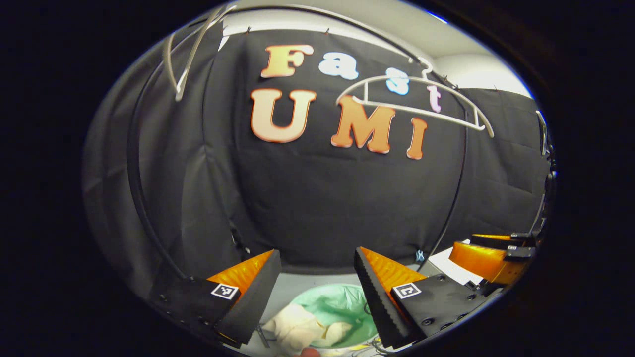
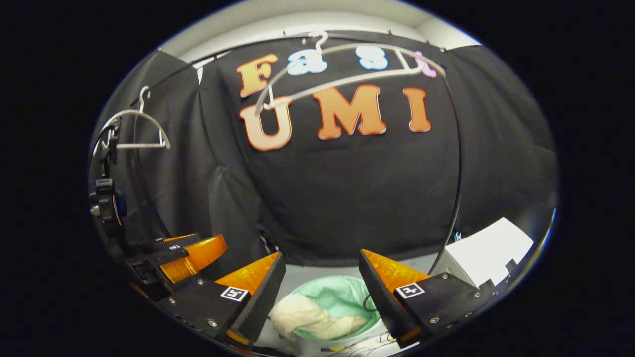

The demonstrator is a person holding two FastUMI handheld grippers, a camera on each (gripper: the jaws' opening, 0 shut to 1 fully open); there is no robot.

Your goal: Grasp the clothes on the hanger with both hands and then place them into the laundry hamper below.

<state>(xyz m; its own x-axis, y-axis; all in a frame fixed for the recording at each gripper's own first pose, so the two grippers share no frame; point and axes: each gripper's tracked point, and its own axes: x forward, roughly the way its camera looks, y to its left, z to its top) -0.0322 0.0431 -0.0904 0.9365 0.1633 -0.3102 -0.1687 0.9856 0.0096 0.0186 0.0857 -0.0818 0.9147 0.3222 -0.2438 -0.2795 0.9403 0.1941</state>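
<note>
**Cream garment lies in green-lined hamper as both grippers hang apart above it**

In the left gripper view, the left gripper (image 1: 317, 292) stands at the bottom centre of the frame, its two orange-and-black fingers spread wide with nothing between them. Through the gap, at the lower edge, the laundry hamper (image 1: 342, 302) shows its pale green liner, and the cream clothes (image 1: 302, 329) lie bunched in its near left part. A bare white hanger (image 1: 414, 101) hangs at the upper right against the black cloth wall, and a second white hanger (image 1: 191, 54) curves at the upper left. The right gripper (image 1: 496, 255) appears at the lower right edge; whether its fingers are apart cannot be told from there.

In the right gripper view, the right gripper (image 2: 322, 292) sits bottom centre, fingers likewise spread and holding nothing. Between them the laundry hamper (image 2: 347, 295) holds the clothes (image 2: 310, 317), draped across its lower left. One hanger (image 2: 342, 69) hangs empty at the top centre, another (image 2: 136, 129) at the upper left
</note>
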